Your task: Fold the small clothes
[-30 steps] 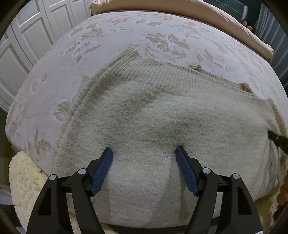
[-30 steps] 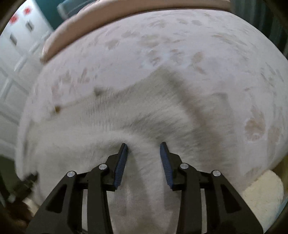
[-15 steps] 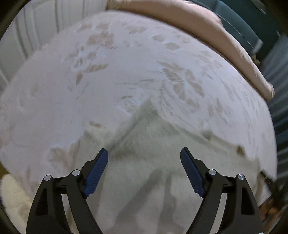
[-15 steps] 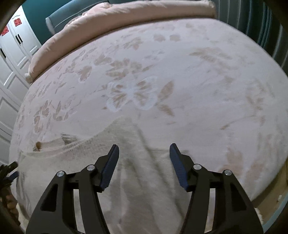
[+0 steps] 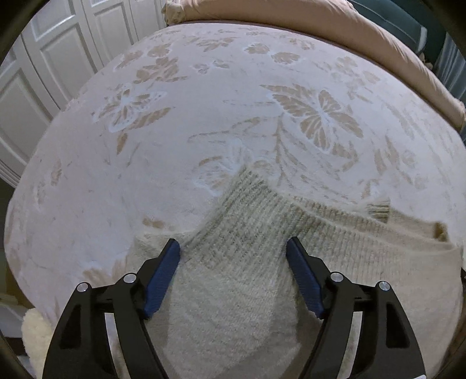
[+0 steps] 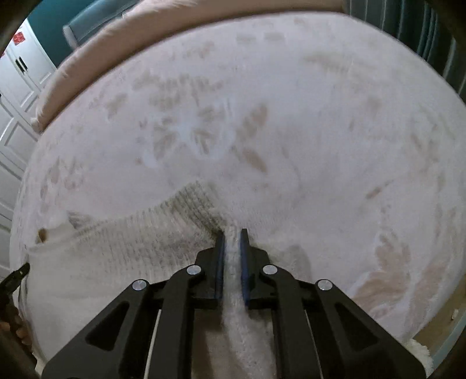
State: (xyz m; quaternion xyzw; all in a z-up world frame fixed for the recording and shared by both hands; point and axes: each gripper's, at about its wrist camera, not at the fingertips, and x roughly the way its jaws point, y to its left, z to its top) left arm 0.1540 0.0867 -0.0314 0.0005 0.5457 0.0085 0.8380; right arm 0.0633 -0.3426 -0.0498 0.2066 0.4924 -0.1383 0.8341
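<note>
A cream knitted sweater point(image 5: 247, 262) lies flat on the floral bedspread point(image 5: 174, 140), its ribbed hem towards the far side. My left gripper point(image 5: 233, 259) is open, its blue pads straddling the left corner of the ribbed hem just above the knit. In the right wrist view the sweater point(image 6: 116, 247) fills the lower left. My right gripper point(image 6: 232, 242) is shut on the sweater's right hem corner, a ridge of cream fabric pinched between the pads.
A tan duvet point(image 5: 320, 26) is rolled along the far edge of the bed. White panelled wardrobe doors point(image 5: 43, 73) stand to the left. A fluffy cream rug point(image 5: 32, 335) lies below the bed's near edge. The left gripper's tip point(image 6: 17, 272) shows at left.
Both grippers have moved forward over the sweater to its far ribbed hem. My right gripper went from open to shut on the right corner. My left gripper stays open.
</note>
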